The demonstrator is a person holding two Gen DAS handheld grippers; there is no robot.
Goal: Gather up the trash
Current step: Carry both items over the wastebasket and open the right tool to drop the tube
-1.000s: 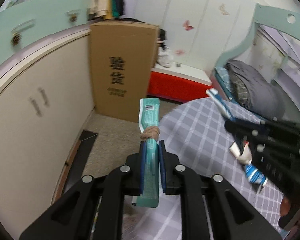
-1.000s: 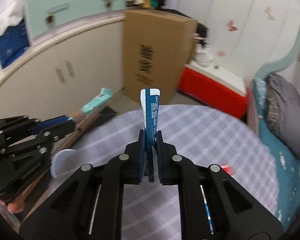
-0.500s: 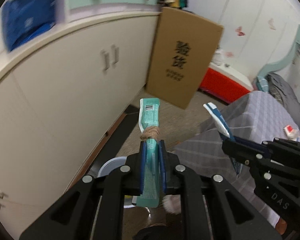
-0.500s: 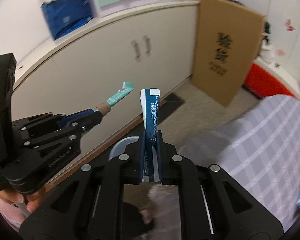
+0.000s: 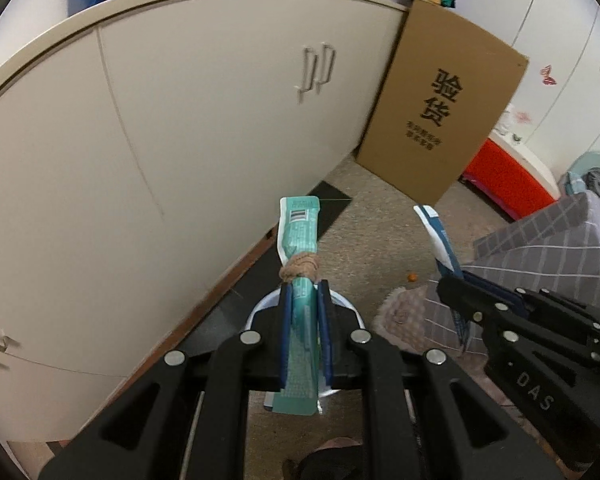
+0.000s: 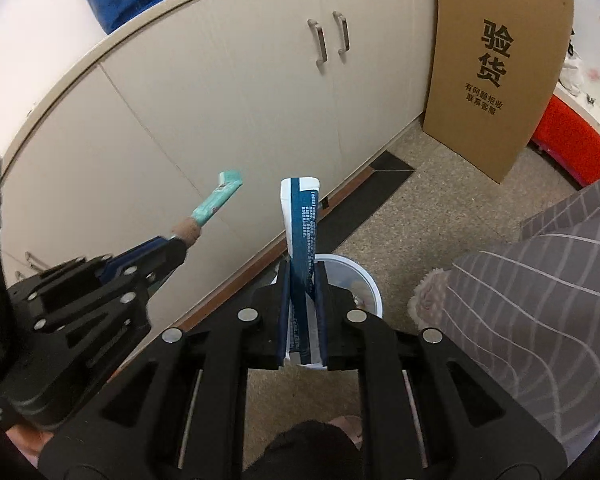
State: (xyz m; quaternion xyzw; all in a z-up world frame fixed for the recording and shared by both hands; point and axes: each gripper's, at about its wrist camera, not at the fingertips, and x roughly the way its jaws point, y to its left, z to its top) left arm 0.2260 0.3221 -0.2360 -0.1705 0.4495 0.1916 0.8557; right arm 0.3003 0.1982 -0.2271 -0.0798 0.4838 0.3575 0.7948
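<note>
My left gripper [image 5: 305, 292] is shut on a teal wrapper [image 5: 299, 228] that has a brown band tied around it. The wrapper stands upright between the pads. My right gripper [image 6: 302, 268] has a blue and white wrapper [image 6: 302, 216] between its pads. Its jaws are opening slightly, and the pads still touch the wrapper. Both grippers point down at the floor, just above a white bin [image 6: 364, 276], whose rim [image 5: 260, 308] also shows behind the left fingers. In the left wrist view the right gripper [image 5: 450, 280] is on the right. In the right wrist view the left gripper [image 6: 180, 240] is on the left.
A cream cabinet [image 5: 180, 120] runs along the left, with a tall cardboard box [image 5: 440, 120] leaning at its far end. A grey checked cloth [image 6: 540, 300] hangs on the right beside a fluffy rug edge [image 5: 404, 312]. A red box [image 5: 508, 184] sits further back.
Both grippers swung left and down, from over the checked cloth to the floor by the cabinet. The white bin came into view beneath them. The right jaws stand slightly wider.
</note>
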